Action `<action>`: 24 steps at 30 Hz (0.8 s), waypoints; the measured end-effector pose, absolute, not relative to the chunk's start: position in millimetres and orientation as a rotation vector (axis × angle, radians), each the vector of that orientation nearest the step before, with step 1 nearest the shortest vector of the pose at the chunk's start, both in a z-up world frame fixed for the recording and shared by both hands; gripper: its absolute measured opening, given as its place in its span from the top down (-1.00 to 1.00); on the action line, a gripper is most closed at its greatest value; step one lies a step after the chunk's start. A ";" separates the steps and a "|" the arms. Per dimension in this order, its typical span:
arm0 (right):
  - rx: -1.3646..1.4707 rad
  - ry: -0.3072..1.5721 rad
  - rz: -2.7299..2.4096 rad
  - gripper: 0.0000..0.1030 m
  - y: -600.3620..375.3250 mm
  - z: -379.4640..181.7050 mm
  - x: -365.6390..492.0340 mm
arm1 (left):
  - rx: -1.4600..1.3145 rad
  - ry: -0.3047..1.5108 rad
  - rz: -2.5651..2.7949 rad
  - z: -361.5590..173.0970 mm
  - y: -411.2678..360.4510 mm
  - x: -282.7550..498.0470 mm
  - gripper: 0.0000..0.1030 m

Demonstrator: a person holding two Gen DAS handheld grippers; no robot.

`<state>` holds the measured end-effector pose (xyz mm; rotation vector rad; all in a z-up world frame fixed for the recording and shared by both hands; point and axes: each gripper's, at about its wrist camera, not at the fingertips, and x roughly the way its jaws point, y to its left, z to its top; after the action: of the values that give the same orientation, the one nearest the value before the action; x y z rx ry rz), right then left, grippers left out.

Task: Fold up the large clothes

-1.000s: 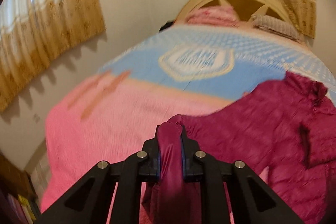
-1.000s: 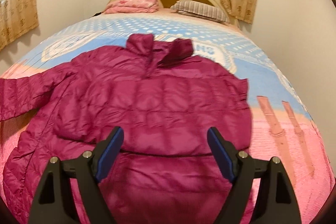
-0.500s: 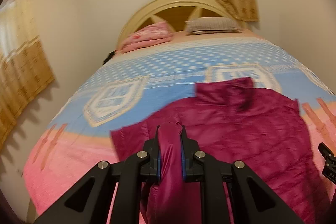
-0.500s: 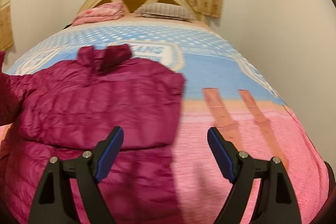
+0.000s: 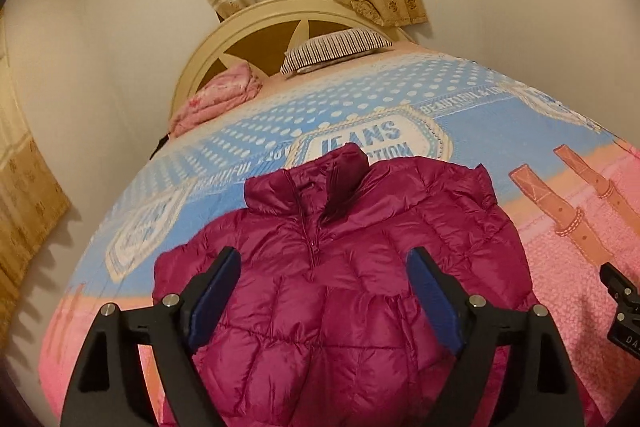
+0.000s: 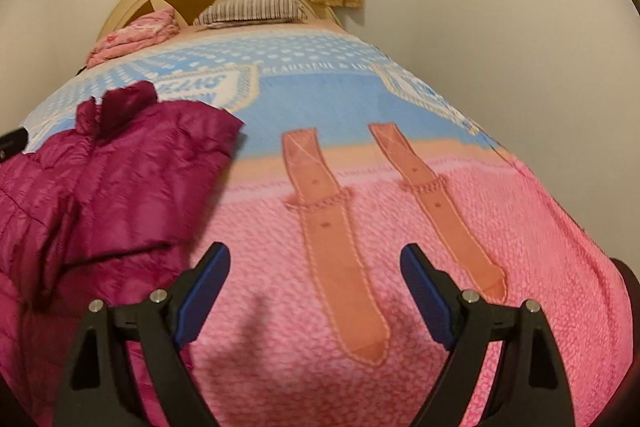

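A magenta puffer jacket [image 5: 320, 311] lies front up on the bed, collar toward the headboard, its sleeves folded in over the body. My left gripper [image 5: 323, 259] hovers over the jacket's chest; its jaws are opening and stand wide, with no cloth pinched between the blue pads [image 5: 212, 303]. In the right wrist view the jacket [image 6: 100, 195] lies at the left. My right gripper [image 6: 316, 255] hangs over the bare pink bedspread [image 6: 500, 227] to the jacket's right, its jaws opening a little wider with nothing between them.
The bedspread is blue [image 5: 460, 131] toward the head and pink toward the foot. A striped pillow [image 5: 336, 47] and a folded pink blanket [image 5: 216, 99] lie by the cream headboard [image 5: 240, 27]. Walls run close along both sides of the bed.
My left gripper, shut on a sleeve before, swept right across the jacket and let the sleeve go; its jaws now stand wide. My right gripper slid right, off the jacket onto the pink bedspread.
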<state>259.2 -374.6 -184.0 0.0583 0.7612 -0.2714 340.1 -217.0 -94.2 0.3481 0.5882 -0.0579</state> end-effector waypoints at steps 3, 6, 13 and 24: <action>0.092 0.766 -0.267 -0.73 -380.1 -187.8 257.9 | 0.343 0.595 -0.015 -97.0 -199.8 346.8 -0.68; 0.129 0.763 -0.228 -0.73 -374.2 -186.8 260.8 | 0.345 0.624 0.058 -104.9 -167.2 361.7 -0.68; 0.159 0.762 -0.055 -0.73 -314.9 -172.5 282.7 | 0.295 0.692 0.254 -123.4 -66.0 380.2 -0.68; 0.158 0.897 0.213 0.21 -207.6 -199.8 332.3 | 0.166 0.799 0.428 -166.1 43.2 383.5 -0.68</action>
<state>332.3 -207.6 -199.8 0.1576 0.8974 0.2133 383.5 43.2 -166.1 0.1665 0.7988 0.4282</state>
